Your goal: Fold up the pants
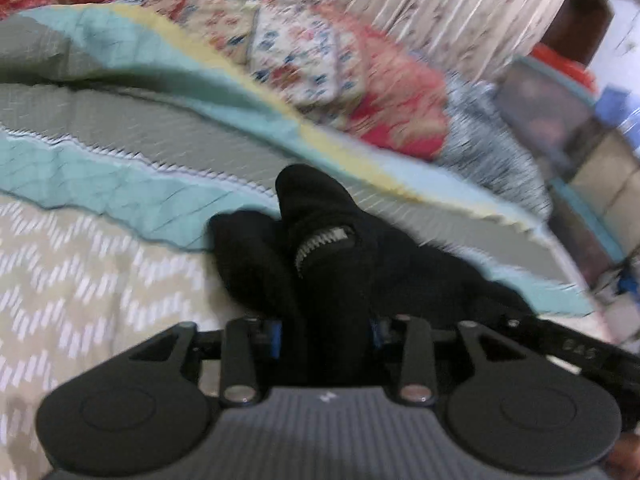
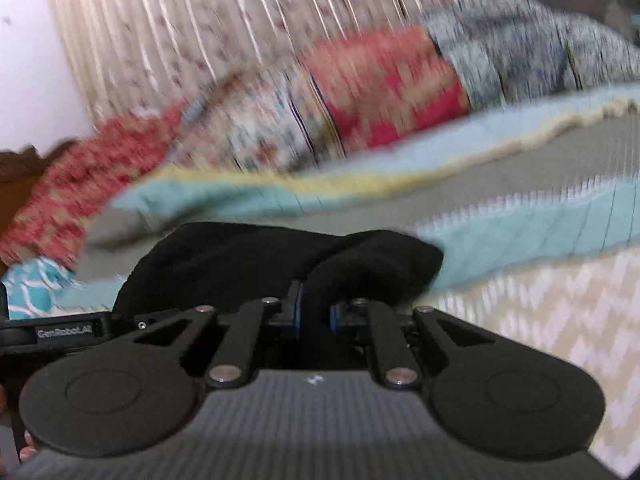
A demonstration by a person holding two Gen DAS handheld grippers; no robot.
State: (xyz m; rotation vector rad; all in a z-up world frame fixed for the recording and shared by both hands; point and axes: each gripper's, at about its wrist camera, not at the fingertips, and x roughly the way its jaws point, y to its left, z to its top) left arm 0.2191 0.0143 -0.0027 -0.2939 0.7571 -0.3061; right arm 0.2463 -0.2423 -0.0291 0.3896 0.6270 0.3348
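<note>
1. Both claws are pinching the black pants: I am seeing my left gripper point(image 1: 326, 330) clamping a thick bunch of the pants point(image 1: 320, 240) between its blue-edged pads, with a silver zipper point(image 1: 324, 246) showing just ahead of the tips.
2. My right gripper point(image 2: 316, 312) is squeezing a thinner fold of the pants point(image 2: 224, 264), its jaws sitting nearly together on the cloth.
3. The pants are hanging bunched from both claws, lying just above the bedspread point(image 1: 100, 280), which is showing chevron, teal and grey bands.
4. Beyond that, patterned red and floral pillows point(image 2: 380, 92) are lying along the far side, with a pleated curtain point(image 2: 200, 20) behind them; both views are blurring.
</note>
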